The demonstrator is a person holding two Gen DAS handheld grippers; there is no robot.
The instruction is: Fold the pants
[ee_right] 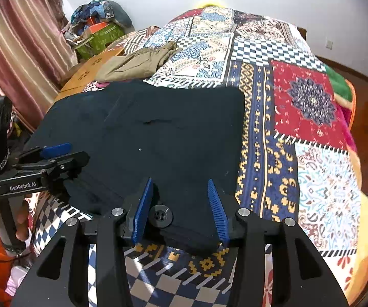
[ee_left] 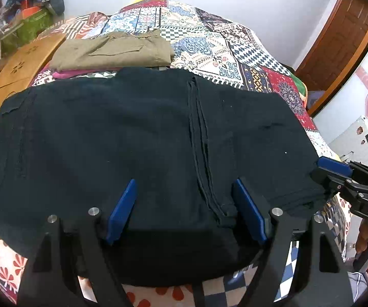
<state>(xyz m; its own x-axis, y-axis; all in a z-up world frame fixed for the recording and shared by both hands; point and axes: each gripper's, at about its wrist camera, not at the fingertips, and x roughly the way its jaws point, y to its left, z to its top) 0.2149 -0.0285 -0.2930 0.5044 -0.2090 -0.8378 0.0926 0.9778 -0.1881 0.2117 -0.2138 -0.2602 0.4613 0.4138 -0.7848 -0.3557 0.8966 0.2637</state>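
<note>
Pants (ee_left: 138,138), dark and folded, are lying on the near edge of the patchwork bedspread (ee_right: 281,117); both the left gripper (ee_left: 184,209) and right gripper (ee_right: 181,209) are hovering open over them, gripping nothing.

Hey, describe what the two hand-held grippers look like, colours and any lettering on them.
Both are black frames with silver bolts and blue finger pads. The right hand-held gripper has ribbed pads and "DAS" lettering; the left hand-held gripper reads "GenRobot.AI", with a beaded cord around its handle.
</note>
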